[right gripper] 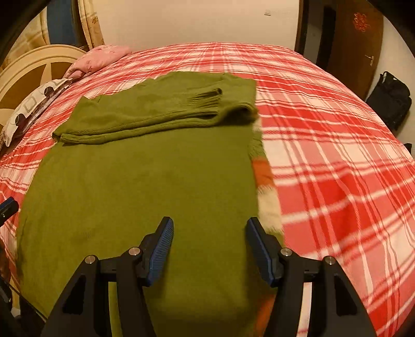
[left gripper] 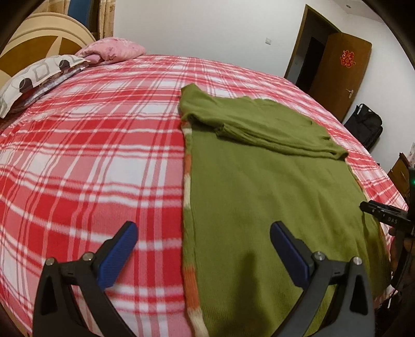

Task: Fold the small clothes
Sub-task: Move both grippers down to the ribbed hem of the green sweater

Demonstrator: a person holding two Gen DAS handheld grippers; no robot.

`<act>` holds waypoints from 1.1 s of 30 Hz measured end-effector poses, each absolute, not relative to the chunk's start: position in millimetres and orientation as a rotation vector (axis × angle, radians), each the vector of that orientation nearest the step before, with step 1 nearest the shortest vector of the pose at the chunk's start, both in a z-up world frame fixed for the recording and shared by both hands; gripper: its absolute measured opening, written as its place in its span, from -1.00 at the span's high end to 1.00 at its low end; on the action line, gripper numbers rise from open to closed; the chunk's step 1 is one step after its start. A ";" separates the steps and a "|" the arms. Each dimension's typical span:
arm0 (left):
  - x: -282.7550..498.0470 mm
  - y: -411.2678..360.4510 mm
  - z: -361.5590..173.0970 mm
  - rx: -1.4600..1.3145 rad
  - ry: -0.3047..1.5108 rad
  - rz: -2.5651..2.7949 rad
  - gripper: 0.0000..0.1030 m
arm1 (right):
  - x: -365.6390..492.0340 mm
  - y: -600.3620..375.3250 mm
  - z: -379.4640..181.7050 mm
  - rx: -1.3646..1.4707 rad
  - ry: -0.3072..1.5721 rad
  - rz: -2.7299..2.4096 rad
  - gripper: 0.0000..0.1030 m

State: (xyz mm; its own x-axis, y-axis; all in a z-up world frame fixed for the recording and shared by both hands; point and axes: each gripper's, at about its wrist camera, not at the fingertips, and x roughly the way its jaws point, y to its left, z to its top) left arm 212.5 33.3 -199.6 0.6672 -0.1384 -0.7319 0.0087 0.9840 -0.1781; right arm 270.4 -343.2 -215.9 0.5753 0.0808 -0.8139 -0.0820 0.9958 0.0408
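Plaid bed point(left gripper: 90, 145) holds green sweater point(left gripper: 259, 186); left gripper point(left gripper: 203, 239) and right gripper point(right gripper: 208, 234) fingers spread, empty.

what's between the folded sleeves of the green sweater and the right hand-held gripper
Only the green knitted sweater's own flat body, bare up to the open right hand-held gripper, in the right wrist view.

**Home bedroom**

Big bed point(left gripper: 90, 155) with red-white plaid cover fills both views. Curved wood headboard point(left gripper: 44, 44) at the far left, patterned pillow point(left gripper: 33, 77) and pink pillow point(left gripper: 114, 49) against it. Curtain point(left gripper: 106, 18) behind the headboard. Plain white wall point(left gripper: 207, 26) with a light switch point(left gripper: 269, 40). Brown wooden door point(left gripper: 342, 75) stands open, red paper ornament point(left gripper: 348, 59) stuck on it. Black bag point(left gripper: 365, 127) on the floor by the door. Domestic furnishings throughout.
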 end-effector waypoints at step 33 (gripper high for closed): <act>99.2 21.7 -226.3 -0.181 1.010 -0.178 -0.45 | 129.4 -372.9 -223.1 0.067 0.914 0.023 -0.16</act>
